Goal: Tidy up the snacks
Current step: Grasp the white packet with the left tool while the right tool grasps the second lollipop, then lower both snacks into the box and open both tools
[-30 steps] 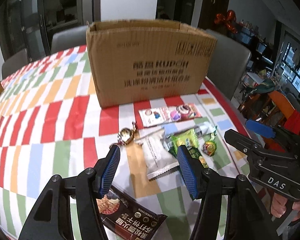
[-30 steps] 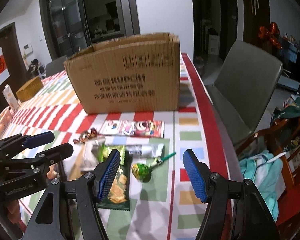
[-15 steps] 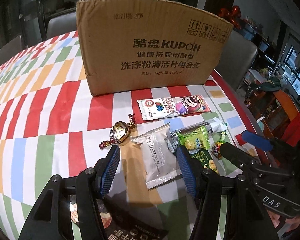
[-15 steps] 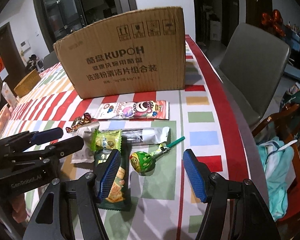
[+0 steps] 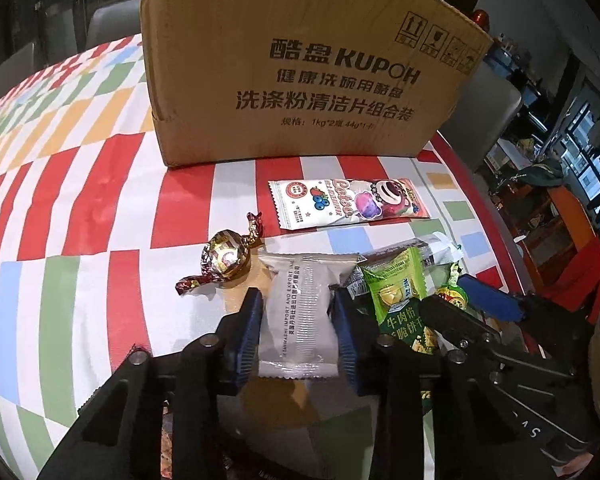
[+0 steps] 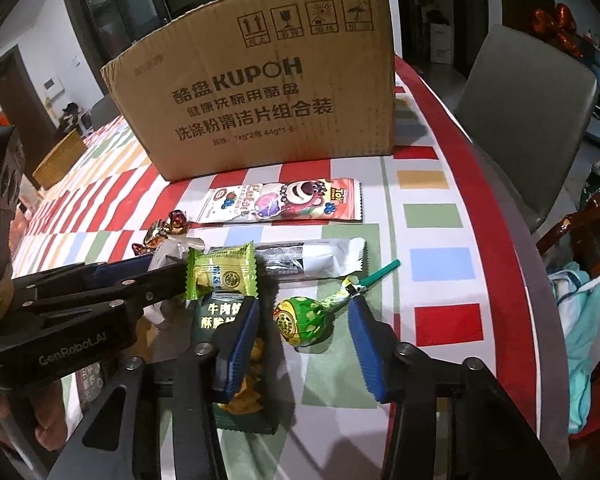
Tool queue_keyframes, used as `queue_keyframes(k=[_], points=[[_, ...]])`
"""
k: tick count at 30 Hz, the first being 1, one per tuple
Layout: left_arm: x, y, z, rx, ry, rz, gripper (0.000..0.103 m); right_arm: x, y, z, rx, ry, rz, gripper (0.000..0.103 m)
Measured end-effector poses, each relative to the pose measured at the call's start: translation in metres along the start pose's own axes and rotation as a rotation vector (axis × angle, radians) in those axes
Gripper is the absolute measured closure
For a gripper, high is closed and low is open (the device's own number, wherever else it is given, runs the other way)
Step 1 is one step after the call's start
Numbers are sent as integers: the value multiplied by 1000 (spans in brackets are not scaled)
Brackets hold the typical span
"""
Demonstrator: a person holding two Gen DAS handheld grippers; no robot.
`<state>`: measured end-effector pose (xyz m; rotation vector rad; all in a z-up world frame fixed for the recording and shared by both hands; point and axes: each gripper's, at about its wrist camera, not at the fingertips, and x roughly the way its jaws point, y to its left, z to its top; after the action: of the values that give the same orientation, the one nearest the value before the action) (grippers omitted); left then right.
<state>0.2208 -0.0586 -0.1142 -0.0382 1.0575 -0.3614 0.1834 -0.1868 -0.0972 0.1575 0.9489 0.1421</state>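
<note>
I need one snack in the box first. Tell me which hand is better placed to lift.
Left. The left gripper is closing with the white packet already between its fingers. The right gripper is closing around the green lollipop with gaps still visible.

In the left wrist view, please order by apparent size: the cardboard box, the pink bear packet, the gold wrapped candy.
1. cardboard box, largest by far.
2. pink bear packet.
3. gold wrapped candy, smallest, though it lies nearer the camera.

A checked tablecloth [image 5: 80, 208] covers the table; the cardboard box [image 5: 300, 72] stands far, wrapped snacks [image 5: 348, 204] lie scattered near it.
</note>
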Motion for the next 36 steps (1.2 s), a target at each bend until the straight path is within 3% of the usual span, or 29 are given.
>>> queue_keyframes(k=[6, 22, 36], points=[[-2, -4, -2, 12, -8, 4, 73, 1, 3, 0, -19, 0, -3, 75], [-64, -16, -6, 28, -144, 3, 73, -51, 18, 3, -89, -119, -11, 77], [-123, -29, 21, 51, -279, -13, 73, -113, 32, 28, -148, -279, 4, 77]])
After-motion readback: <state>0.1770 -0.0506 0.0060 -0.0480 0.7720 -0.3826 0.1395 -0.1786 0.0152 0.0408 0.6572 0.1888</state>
